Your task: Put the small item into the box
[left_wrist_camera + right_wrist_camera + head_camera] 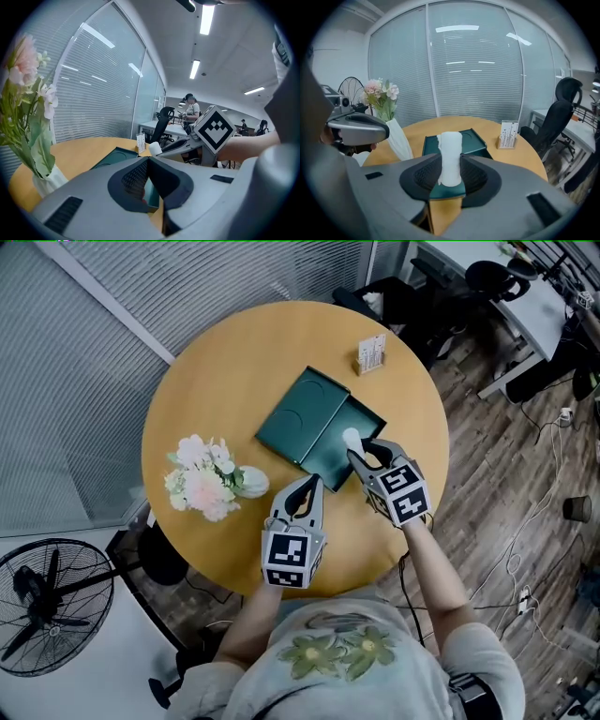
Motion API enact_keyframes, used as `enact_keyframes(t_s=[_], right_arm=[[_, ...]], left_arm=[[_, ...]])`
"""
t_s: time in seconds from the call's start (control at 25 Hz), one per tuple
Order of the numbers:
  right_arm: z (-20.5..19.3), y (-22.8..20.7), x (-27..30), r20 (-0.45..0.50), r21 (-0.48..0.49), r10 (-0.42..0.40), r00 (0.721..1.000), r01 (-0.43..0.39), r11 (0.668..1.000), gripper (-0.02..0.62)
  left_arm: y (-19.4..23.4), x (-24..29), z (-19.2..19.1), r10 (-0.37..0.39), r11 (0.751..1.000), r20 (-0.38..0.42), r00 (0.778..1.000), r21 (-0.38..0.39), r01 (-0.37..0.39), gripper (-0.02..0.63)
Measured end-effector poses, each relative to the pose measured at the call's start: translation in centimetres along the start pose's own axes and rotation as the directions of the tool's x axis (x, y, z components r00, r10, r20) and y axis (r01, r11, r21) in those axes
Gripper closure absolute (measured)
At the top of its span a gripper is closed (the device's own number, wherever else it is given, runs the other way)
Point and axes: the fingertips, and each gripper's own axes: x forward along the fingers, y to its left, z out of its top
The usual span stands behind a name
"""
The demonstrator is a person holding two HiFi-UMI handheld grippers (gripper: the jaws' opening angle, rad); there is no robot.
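A dark green box stands open in the middle of the round table, its lid (302, 416) lying beside the tray (328, 465). My right gripper (362, 448) hovers over the tray's right side, shut on the small white item (352, 437). In the right gripper view the white item (451, 157) stands upright between the jaws, the box (471, 139) right behind it. My left gripper (307, 486) is just in front of the box, shut, with nothing in it. In the left gripper view its jaws (149, 161) meet, and the white item (153, 149) shows beyond them.
A vase of pale flowers (206, 479) stands left of my left gripper. A small card holder (372, 354) sits at the table's far edge. A floor fan (52, 601) is at the lower left, office chairs (394, 296) beyond the table.
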Motion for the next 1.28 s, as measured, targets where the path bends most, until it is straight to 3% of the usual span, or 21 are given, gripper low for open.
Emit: enact_keyframes(t_s=[0.6, 1.28], right_arm=[[-3.1, 0.6, 4.2, -0.141, -0.064, 0.071, 0.988, -0.080, 0.995, 0.469], [-6.1, 0.7, 7.9, -0.276, -0.169, 0.072, 0.958, -0.123, 0.978, 0.468]], left_arm=[[0.6, 1.1, -1.3, 0.005, 1.000, -0.025, 1.000, -0.010, -0.005, 0.606], [2.0, 1.7, -3.2, 0.013, 1.000, -0.067, 0.998, -0.008, -0.014, 0.606]])
